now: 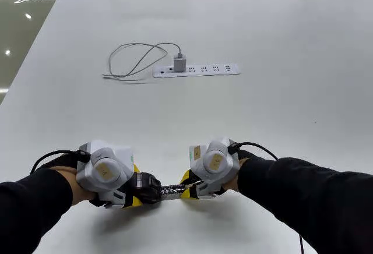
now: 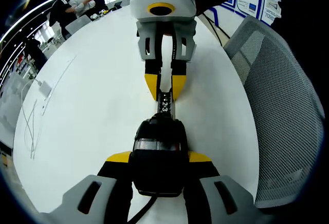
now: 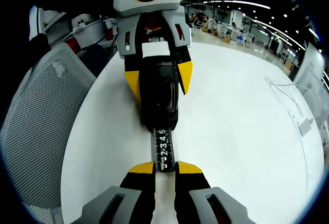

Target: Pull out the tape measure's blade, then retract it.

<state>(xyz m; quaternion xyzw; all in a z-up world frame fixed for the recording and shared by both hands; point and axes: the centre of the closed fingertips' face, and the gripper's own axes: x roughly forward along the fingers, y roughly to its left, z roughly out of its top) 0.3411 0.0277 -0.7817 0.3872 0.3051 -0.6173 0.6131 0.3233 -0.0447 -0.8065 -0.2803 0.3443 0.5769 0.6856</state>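
My left gripper (image 2: 158,157) is shut on the black tape measure case (image 2: 158,154), whose sides sit between the yellow-tipped fingers (image 2: 119,157). In the head view the case (image 1: 147,187) lies low on the white table (image 1: 233,108), near the front edge. A short length of the black blade (image 3: 163,149) with white numerals runs from the case (image 3: 160,95) to my right gripper (image 3: 164,168), which is shut on the blade's end. The blade (image 1: 172,190) spans the small gap between the two grippers. The left gripper (image 1: 135,191) faces the right gripper (image 1: 187,191).
A white power strip (image 1: 197,69) with a plugged charger (image 1: 179,63) and a looped grey cable (image 1: 135,60) lies mid-table, well beyond the grippers. A grey mesh chair (image 2: 280,111) stands beside the table. People and desks sit far in the background.
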